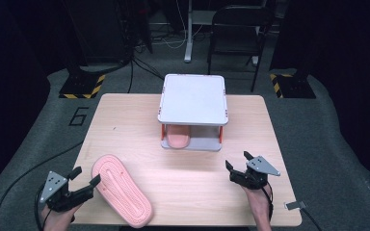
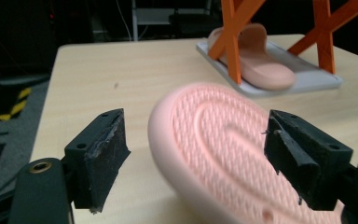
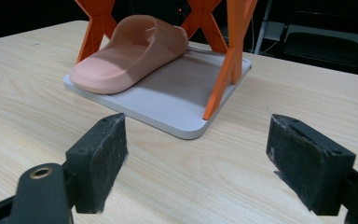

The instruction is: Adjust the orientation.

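Two pink slippers, two hand-held grippers, one rack, one table.

Left gripper (image 1: 87,177): lower left of the high view, held in a hand coming in from the bottom edge. Jaws wide apart, nothing clamped. In the left gripper view the sole-up slipper (image 2: 223,154) lies between and beyond the pads; the right pad sits very near its edge, and contact cannot be judged there because the picture is blurred.

Sole-up slipper (image 1: 121,189): bottom left of centre in the high view, tread facing up, lying diagonally on the wooden table (image 1: 139,125), just right of the left gripper.

Rack (image 1: 193,98): upper centre, grey top shelf on orange legs over a grey base tray.

Second slipper (image 1: 178,137): on the base tray under the top shelf, left half, toe toward the viewer.

Right gripper (image 1: 237,163): lower right, jaws wide, nothing between them, well apart from the rack.
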The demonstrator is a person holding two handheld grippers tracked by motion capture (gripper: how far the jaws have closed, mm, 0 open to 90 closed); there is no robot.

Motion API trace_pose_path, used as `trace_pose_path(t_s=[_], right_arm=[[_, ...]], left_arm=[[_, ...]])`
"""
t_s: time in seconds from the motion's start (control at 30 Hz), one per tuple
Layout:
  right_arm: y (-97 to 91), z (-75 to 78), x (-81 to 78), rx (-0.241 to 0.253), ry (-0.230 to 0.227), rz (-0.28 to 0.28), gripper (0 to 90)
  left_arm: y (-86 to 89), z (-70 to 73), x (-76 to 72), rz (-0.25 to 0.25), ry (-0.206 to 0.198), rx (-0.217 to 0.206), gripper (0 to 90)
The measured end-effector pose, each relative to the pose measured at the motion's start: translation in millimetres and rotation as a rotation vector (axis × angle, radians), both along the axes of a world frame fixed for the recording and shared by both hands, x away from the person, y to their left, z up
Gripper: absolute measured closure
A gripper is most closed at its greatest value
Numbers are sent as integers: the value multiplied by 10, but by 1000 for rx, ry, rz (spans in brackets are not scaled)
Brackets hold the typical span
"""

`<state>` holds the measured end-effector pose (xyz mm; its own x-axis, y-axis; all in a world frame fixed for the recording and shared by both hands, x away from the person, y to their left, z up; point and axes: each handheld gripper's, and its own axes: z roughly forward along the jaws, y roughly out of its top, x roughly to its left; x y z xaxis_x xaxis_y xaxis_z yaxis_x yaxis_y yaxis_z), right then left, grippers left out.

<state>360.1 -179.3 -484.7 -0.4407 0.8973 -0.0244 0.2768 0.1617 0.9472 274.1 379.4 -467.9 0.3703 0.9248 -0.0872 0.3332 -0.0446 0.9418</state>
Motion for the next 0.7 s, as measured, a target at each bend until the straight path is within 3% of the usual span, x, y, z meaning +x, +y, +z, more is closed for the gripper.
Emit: trace_pose_path(t_s=[0.1, 0.23, 0.3, 0.47, 0.7], right_arm=[[36, 7, 5, -6, -4, 5, 199], [74, 31, -21, -10, -14, 22, 201], [87, 40, -28, -20, -18, 18, 201], [67, 41, -37, -11, -21, 13, 203], [27, 10, -32, -13, -10, 8, 203]], left_arm=[[-16, -145, -26, -26, 32, 0, 239], [-110, -244, 35, -56, 44, -39, 284], [-174, -226, 86, -60, 19, -58, 302], [-387, -119, 273, -90, -6, -37, 317], [-707, -16, 676, -142, 6, -4, 350]])
